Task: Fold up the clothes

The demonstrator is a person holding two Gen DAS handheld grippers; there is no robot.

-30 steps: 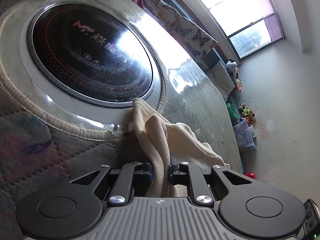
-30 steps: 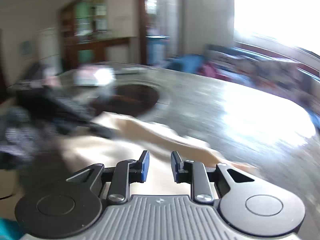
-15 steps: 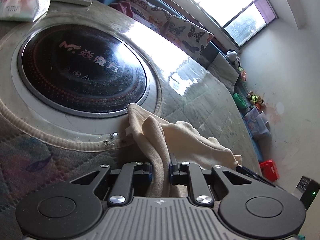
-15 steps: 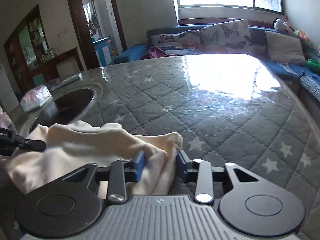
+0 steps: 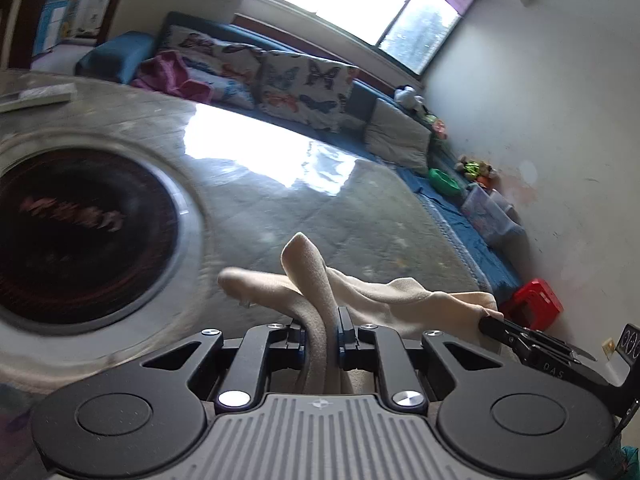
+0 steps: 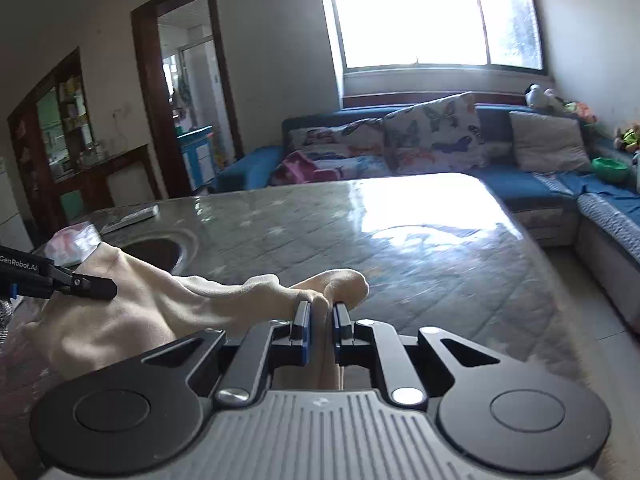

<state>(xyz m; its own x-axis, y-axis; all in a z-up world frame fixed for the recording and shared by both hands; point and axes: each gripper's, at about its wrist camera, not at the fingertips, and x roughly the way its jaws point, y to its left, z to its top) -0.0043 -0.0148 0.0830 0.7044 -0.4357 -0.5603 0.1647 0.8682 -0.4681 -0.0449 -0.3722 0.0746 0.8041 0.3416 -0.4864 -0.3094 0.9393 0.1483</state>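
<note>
A cream cloth garment point(image 5: 376, 296) hangs between both grippers above the grey quilted table point(image 5: 320, 216). My left gripper point(image 5: 322, 328) is shut on one bunched edge of it. My right gripper point(image 6: 320, 322) is shut on the other edge of the cream garment point(image 6: 132, 312). The right gripper's fingers point(image 5: 520, 334) show at the right of the left wrist view, and the left gripper's fingers point(image 6: 80, 286) show at the left of the right wrist view. The cloth sags between them.
A round black cooktop point(image 5: 76, 232) is set into the table point(image 6: 400, 240) on the left. A remote point(image 6: 132, 216) and a plastic packet point(image 6: 72, 242) lie at the far left. A blue sofa point(image 6: 520, 184) with cushions stands behind. A red stool point(image 5: 534, 302) stands on the floor.
Both grippers have lifted the garment off the table. The right gripper has closed on the cloth edge. Both views have tilted up toward the room.
</note>
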